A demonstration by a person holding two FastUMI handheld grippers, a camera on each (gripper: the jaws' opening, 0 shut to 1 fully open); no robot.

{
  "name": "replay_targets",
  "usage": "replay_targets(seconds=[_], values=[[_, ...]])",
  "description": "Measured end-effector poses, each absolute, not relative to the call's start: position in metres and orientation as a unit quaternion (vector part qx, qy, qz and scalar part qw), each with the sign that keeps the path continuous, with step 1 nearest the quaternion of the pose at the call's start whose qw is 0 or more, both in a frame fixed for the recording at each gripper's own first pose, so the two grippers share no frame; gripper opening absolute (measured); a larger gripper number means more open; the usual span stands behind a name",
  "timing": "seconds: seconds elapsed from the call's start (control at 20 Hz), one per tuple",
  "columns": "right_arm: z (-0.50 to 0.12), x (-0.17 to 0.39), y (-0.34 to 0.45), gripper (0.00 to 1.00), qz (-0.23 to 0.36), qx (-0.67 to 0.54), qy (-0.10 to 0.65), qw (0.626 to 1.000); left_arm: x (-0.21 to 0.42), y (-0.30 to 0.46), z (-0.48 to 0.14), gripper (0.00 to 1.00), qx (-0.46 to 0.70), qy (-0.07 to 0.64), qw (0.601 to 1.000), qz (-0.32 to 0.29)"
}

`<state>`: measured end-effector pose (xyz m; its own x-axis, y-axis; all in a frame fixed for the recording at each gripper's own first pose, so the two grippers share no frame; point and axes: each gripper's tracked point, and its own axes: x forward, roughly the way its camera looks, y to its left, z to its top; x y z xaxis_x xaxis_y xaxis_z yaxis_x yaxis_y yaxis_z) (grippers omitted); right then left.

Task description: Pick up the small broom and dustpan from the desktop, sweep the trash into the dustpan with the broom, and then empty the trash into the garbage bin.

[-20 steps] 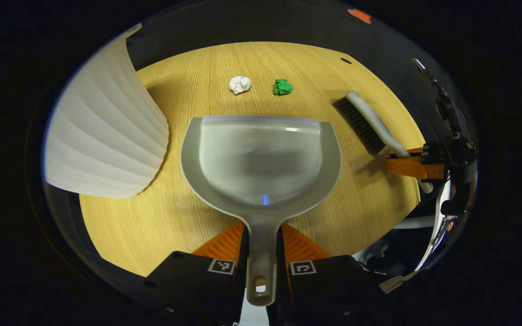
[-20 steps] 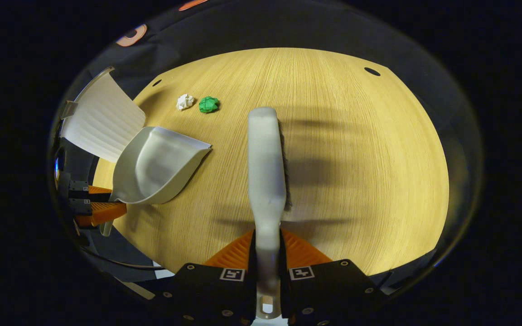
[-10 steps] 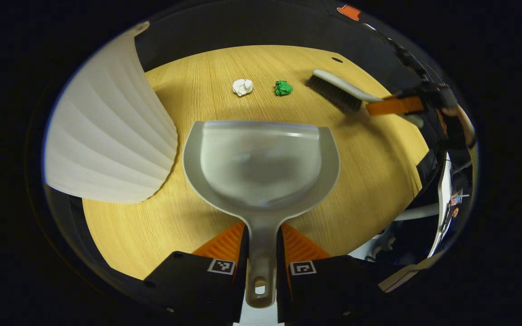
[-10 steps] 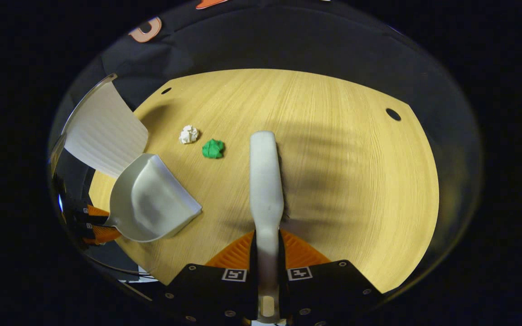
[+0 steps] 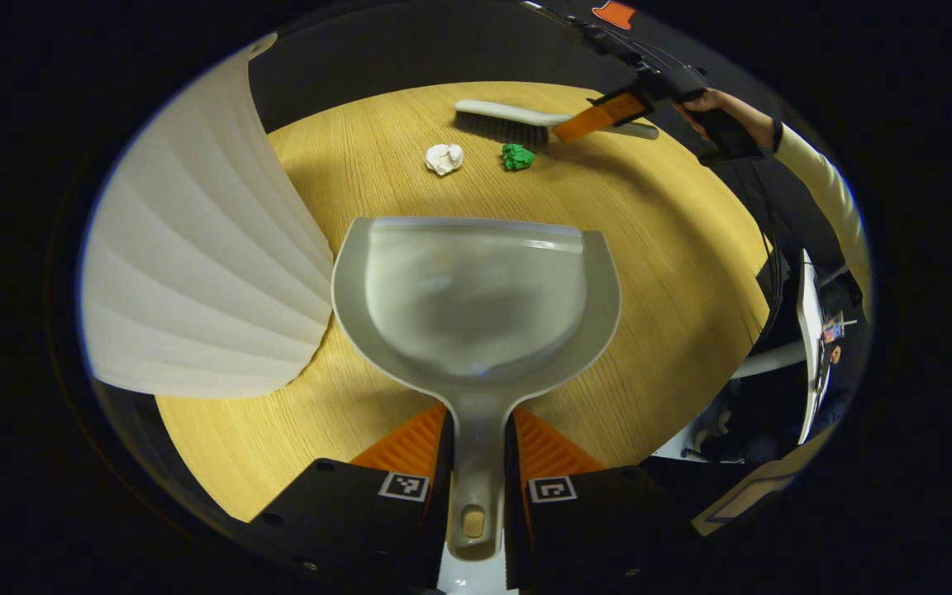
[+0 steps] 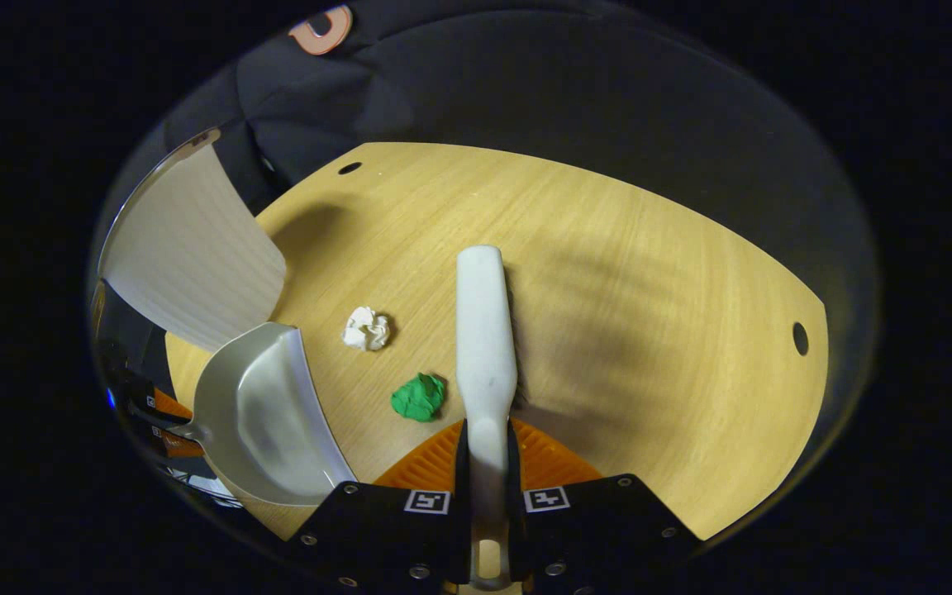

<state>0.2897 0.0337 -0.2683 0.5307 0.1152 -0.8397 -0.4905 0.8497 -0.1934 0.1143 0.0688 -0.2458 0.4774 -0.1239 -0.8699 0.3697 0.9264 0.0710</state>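
My left gripper [image 5: 477,446] is shut on the handle of the grey dustpan [image 5: 476,297], whose open lip faces the far side of the wooden desktop [image 5: 658,248]. Beyond the lip lie a white paper wad [image 5: 444,157] and a green paper wad [image 5: 516,156]. In the right gripper view my right gripper [image 6: 486,450] is shut on the handle of the small broom [image 6: 484,330], bristles turned right, with the green wad [image 6: 419,397] just left of it and the white wad [image 6: 366,328] farther left. The broom [image 5: 501,122] hovers just behind the green wad in the left gripper view.
A white ribbed garbage bin [image 5: 195,264] stands at the left of the desktop, close beside the dustpan, and also shows as the bin [image 6: 187,256] in the right gripper view. A sleeved arm [image 5: 815,178] reaches in from the right. Small holes [image 6: 799,338] mark the desktop's corners.
The right gripper has carried the broom from the table's right side to the far side, behind the two wads. The dustpan has stayed almost still.
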Motion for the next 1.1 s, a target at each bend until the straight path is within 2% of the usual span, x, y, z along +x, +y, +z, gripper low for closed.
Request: replay_targets(seconds=[0.35,0.65,0.85,0.95,1.1], values=[[-0.274,0.246,0.076,0.18,0.283,-0.238,0.468,0.803,0.119,0.074,-0.247,0.29,0.147,0.484,0.846,-0.167],[-0.264,0.207,0.108,0.18,0.349,-0.247,0.479,0.767,0.118,0.074,-0.248,0.29,0.149,0.481,0.847,-0.171],[-0.277,0.158,0.115,0.18,0.377,-0.248,0.503,0.737,0.119,0.074,-0.248,0.29,0.147,0.475,0.851,-0.171],[-0.283,0.153,0.116,0.17,0.369,-0.233,0.498,0.749,0.121,0.072,-0.249,0.3,0.145,0.471,0.854,-0.169],[-0.265,0.173,0.106,0.18,0.325,-0.192,0.474,0.795,0.121,0.072,-0.25,0.29,0.143,0.467,0.857,-0.164]])
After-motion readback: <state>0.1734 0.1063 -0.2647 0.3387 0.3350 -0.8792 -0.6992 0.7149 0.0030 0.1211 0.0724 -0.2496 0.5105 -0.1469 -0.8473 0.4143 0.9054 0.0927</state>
